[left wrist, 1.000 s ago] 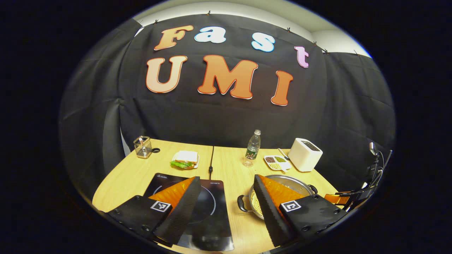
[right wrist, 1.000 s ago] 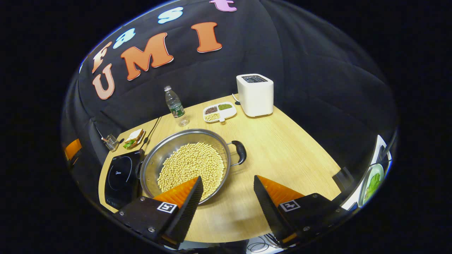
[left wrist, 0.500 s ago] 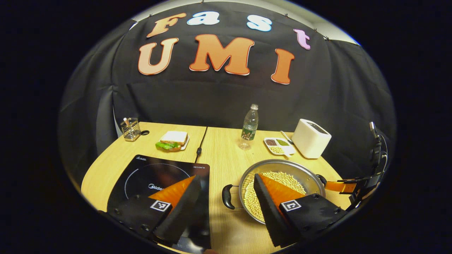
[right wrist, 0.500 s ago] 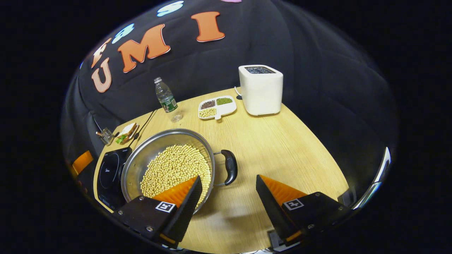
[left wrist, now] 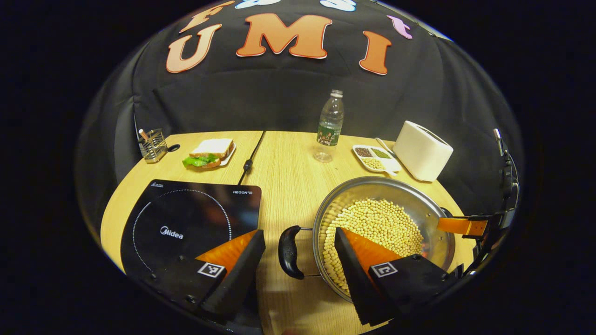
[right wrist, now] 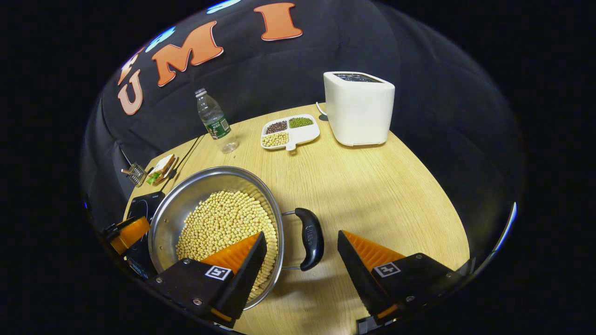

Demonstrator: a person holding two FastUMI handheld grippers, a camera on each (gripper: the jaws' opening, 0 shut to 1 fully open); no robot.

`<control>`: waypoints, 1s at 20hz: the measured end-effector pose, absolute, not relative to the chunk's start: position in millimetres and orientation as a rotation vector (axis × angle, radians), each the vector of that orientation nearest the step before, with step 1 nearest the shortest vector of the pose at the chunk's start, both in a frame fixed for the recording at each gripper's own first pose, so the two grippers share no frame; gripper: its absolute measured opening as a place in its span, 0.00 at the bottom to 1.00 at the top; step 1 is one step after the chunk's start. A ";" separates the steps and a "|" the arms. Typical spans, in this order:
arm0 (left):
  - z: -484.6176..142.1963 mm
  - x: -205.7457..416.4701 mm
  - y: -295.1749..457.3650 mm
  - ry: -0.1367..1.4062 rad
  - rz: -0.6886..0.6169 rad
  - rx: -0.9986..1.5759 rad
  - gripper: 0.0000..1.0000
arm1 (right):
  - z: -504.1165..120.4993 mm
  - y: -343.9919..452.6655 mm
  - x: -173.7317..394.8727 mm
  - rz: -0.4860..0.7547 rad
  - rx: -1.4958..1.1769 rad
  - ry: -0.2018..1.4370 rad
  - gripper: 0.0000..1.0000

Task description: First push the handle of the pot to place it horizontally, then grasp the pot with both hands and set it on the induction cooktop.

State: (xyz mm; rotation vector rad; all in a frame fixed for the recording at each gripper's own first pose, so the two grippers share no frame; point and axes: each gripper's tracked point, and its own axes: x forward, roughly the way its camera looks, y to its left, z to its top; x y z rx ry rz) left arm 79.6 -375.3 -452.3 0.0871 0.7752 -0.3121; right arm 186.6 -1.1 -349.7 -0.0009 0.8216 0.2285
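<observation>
1. Pot point(left wrist: 382, 223) first: your steel pot, full of pale beans point(right wrist: 223, 223), sits on the wooden table point(right wrist: 372, 186), just to the right of the induction cooktop point(left wrist: 186, 218) and not on it.
2. Your left gripper point(left wrist: 298, 260) has its jaws spread wide and holds nothing. In the left gripper view the pot's left handle point(left wrist: 288, 251) lies in the gap between its fingers, touched by neither as far as you can see; one finger overlaps the cooktop, the other the beans.
3. Your right gripper point(right wrist: 302, 260) is likewise wide open and empty. In the right gripper view the pot's right handle point(right wrist: 311, 238) sits between its fingers; one finger overlaps the pot's rim, the other the bare table.
4. Each gripper appears at the far edge of the other's view, beyond the pot.
5. Along the back of the table you have a white toaster point(right wrist: 358, 108), a divided dish of grains point(right wrist: 289, 131), a water bottle point(left wrist: 329, 125), a sandwich on a plate point(left wrist: 209, 152) and a wire holder point(left wrist: 152, 145).
6. A black cord point(left wrist: 249, 158) runs along the table's seam, toward the cooktop.
</observation>
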 end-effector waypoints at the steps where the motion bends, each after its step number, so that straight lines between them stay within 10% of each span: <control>1: -457.6 78.5 -375.2 0.792 -0.312 0.082 0.98 | -351.7 0.5 187.9 0.231 0.001 0.827 0.96; 10: -489.4 79.4 -388.3 0.817 -0.311 0.090 0.99 | -370.5 6.0 194.9 0.239 -0.053 0.827 0.80; 14: -495.3 79.9 -376.8 0.859 -0.273 0.126 0.69 | -372.4 4.3 195.4 0.242 -0.050 0.822 0.62; 20: -489.8 68.9 -376.1 0.915 -0.247 0.102 0.57 | -368.8 7.0 194.5 0.234 -0.041 0.836 0.54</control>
